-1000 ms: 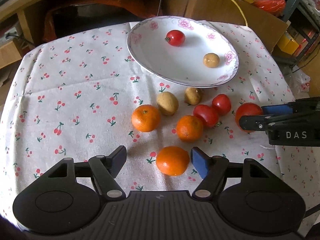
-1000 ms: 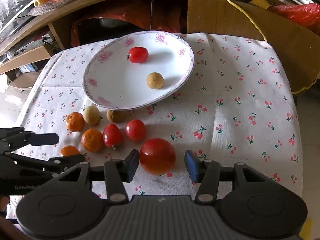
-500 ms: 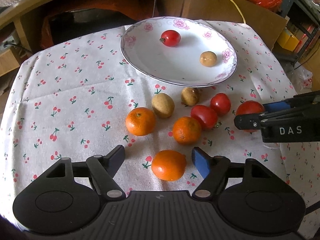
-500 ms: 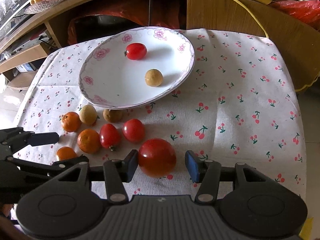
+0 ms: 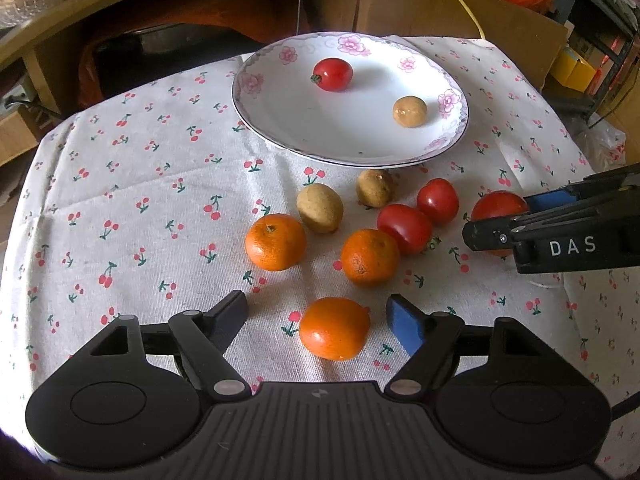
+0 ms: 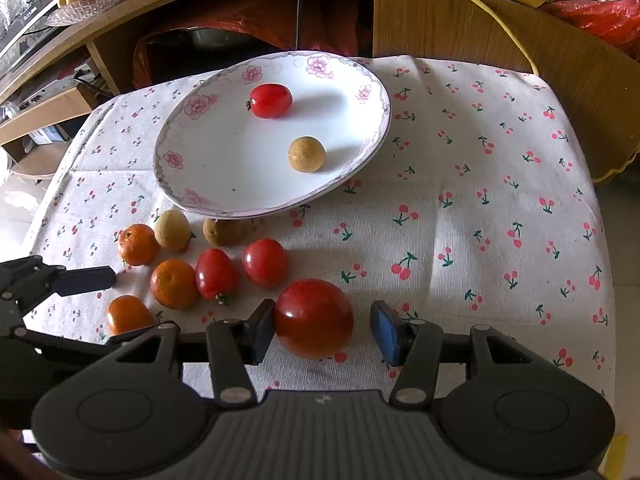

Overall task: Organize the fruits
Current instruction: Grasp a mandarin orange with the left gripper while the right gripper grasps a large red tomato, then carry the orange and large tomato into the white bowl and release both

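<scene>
A flowered white plate [image 5: 280, 128] [image 6: 208, 168] holds a small tomato [image 5: 332, 74] and a brown round fruit [image 5: 409, 111]. On the cherry-print cloth lie three oranges, two brown fruits and two small tomatoes. My left gripper [image 5: 316, 314] is open with the nearest orange [image 5: 334, 328] between its fingers, not touching. My right gripper [image 6: 323, 330] is open around a large tomato [image 6: 314, 318]; its left finger [image 6: 260, 330] touches the tomato, the blue right pad stands apart. The right gripper also shows in the left wrist view [image 5: 560, 232].
The cloth-covered table [image 6: 480, 220] drops off at its right and near edges. Behind it stand a wooden shelf [image 6: 120, 12] with a fruit dish, a cardboard box [image 6: 480, 28] and a yellow cable [image 6: 492, 12].
Both grippers have moved slightly forward and lower over their fruits. The large tomato now sits deeper between the right fingers. Neither gripper has closed.
</scene>
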`<action>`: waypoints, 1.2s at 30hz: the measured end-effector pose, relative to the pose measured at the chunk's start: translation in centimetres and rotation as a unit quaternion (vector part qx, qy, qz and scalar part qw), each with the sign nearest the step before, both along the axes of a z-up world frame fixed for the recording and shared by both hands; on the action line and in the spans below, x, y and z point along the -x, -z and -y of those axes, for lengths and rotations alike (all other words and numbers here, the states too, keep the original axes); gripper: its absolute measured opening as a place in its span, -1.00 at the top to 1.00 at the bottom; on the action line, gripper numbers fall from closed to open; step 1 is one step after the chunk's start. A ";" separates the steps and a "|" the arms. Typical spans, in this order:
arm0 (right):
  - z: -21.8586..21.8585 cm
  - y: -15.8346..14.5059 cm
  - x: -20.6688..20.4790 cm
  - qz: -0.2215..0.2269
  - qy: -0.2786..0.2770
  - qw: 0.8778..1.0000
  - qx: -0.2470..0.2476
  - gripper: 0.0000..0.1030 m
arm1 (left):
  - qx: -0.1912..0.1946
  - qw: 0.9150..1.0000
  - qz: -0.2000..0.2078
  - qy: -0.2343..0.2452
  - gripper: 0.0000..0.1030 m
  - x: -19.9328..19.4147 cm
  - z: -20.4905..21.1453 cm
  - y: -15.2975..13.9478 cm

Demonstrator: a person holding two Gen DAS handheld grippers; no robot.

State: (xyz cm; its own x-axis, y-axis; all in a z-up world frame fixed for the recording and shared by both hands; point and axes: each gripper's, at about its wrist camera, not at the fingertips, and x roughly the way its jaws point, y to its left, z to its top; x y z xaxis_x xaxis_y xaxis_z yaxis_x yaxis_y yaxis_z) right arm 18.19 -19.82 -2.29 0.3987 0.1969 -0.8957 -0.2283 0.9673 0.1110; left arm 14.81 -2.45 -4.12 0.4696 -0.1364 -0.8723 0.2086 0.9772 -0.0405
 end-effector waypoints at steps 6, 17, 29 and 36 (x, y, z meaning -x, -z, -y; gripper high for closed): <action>0.3 0.0 -0.1 -0.004 0.006 1.000 -0.008 0.13 | 0.008 1.000 -0.003 -0.005 -0.53 -0.1 -0.4 -0.1; 0.6 -0.1 -0.2 -0.014 0.003 1.000 -0.011 0.12 | 0.007 1.000 -0.008 -0.001 -0.56 -0.1 -0.3 -0.1; -0.6 -0.3 0.4 -0.003 -0.023 1.000 0.012 0.35 | 0.009 1.000 -0.005 0.012 0.06 0.1 0.0 -0.5; -0.4 -0.3 0.4 -0.004 -0.023 1.000 0.009 0.35 | 0.016 1.000 -0.008 0.014 0.17 0.1 0.0 -0.6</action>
